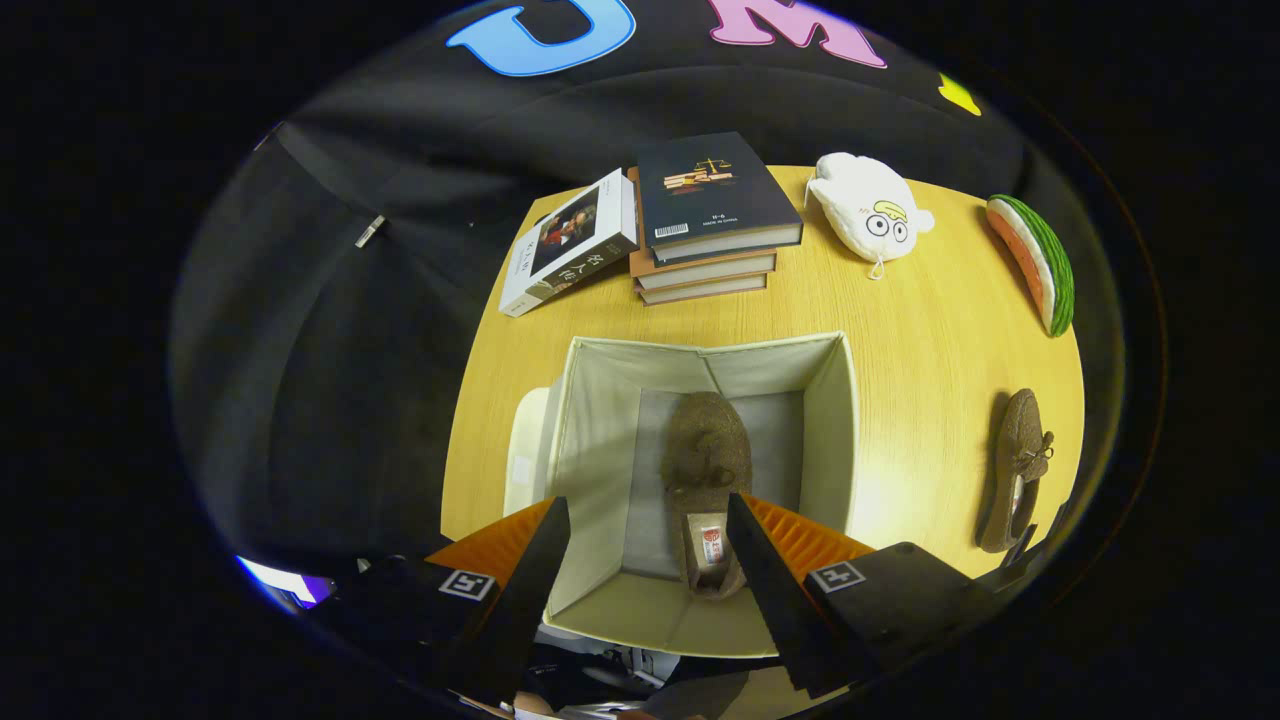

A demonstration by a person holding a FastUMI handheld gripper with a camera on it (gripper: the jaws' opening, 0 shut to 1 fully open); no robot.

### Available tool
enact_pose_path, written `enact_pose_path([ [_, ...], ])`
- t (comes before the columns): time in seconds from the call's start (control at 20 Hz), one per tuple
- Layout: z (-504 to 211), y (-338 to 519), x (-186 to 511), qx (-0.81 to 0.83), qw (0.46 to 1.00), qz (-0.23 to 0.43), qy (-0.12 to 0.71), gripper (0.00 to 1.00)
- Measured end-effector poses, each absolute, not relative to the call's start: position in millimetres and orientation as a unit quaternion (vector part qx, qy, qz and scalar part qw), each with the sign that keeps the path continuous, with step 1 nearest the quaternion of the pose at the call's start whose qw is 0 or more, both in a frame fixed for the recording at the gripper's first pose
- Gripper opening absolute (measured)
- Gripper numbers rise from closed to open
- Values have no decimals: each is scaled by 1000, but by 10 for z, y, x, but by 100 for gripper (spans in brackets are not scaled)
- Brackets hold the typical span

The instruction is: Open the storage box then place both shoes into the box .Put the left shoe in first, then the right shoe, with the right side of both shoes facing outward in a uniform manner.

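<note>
Gripper hovers above the open cream fabric storage box, fingers spread, holding nothing. 1 brown suede loafer lies inside, toe at 12 o'clock. The 2nd brown loafer lies on the yellow wooden table at 3 o'clock, parallel; likely next pick.

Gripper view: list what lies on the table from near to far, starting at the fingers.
Open gripper, fingers apart over the storage box → brown shoe lying inside it → stack of books beyond the box.
</note>
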State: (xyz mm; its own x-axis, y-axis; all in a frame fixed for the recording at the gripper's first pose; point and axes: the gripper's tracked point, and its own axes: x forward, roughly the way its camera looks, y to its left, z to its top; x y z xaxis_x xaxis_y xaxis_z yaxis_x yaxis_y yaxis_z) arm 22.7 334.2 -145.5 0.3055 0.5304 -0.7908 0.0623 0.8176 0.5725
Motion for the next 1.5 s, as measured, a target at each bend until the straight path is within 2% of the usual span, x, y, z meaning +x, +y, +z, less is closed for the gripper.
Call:
enact_pose_path([
  [0.35,-1160,2673,88,285,783,170,527,97],
  [0.65,-1200,1605,-27,275,817,128,490,98],
  [0.9,-1611,625,-217,261,828,71,492,97],
  [1.15,-2332,-207,-530,227,823,10,521,97],
  [1.5,-3420,-585,-1045,192,784,-1,590,88],
])
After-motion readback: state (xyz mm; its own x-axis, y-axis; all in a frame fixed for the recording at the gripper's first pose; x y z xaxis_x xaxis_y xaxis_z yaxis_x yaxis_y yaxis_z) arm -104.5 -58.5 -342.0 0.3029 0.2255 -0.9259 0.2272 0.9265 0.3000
